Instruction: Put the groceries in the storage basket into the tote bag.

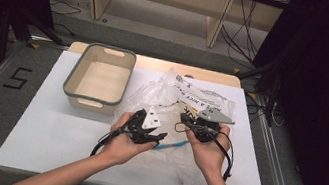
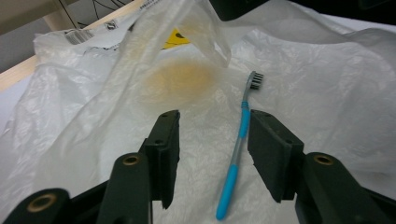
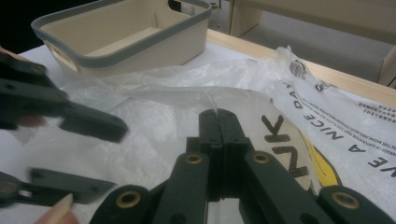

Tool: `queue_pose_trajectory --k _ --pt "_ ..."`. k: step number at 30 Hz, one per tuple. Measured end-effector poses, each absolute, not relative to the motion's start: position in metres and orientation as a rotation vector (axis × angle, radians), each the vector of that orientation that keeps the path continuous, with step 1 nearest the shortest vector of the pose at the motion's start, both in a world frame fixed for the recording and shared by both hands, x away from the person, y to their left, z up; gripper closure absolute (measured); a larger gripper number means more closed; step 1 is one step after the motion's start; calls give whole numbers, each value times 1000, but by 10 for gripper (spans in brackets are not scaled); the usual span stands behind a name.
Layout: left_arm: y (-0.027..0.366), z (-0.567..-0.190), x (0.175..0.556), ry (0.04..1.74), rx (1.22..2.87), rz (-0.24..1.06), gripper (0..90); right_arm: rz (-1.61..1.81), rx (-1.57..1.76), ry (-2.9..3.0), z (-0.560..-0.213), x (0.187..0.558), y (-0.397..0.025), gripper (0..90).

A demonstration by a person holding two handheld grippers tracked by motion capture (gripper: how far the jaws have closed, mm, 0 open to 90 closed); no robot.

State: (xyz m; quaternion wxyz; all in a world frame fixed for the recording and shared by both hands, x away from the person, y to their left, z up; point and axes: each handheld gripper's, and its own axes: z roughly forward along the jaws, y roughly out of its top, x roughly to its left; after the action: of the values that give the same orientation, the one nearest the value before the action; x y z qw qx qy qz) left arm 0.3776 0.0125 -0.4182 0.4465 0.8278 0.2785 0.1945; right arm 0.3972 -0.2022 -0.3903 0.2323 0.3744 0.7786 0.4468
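**Bag pinched up so the toothbrush can be reached**

High view: on the white tabletop, the right tool lifts the crinkled clear plastic bag beside the beige grey-rimmed plastic basket.

Left gripper view: the left tool is spread wide around the blue-handled toothbrush lying under the film, likely lining up a grasp.

Right gripper view: jaws closed on a fold of the bag, holding it open.
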Motion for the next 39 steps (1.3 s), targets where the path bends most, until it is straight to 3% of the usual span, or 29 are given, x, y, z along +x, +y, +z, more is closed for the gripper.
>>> queue_pose_trajectory --k 5,17,24,39 --pt "39 -407 367 695 2016 420 476 1214 1030 2166 -393 394 -204 900" --pt "80 -399 362 767 1959 454 428 1156 1042 2254 -408 389 -210 900" --pt "98 -413 377 933 1952 565 412 1105 1038 2375 -423 386 -206 900" --pt "114 -448 399 1125 1981 550 448 965 997 2656 -455 385 -191 893"
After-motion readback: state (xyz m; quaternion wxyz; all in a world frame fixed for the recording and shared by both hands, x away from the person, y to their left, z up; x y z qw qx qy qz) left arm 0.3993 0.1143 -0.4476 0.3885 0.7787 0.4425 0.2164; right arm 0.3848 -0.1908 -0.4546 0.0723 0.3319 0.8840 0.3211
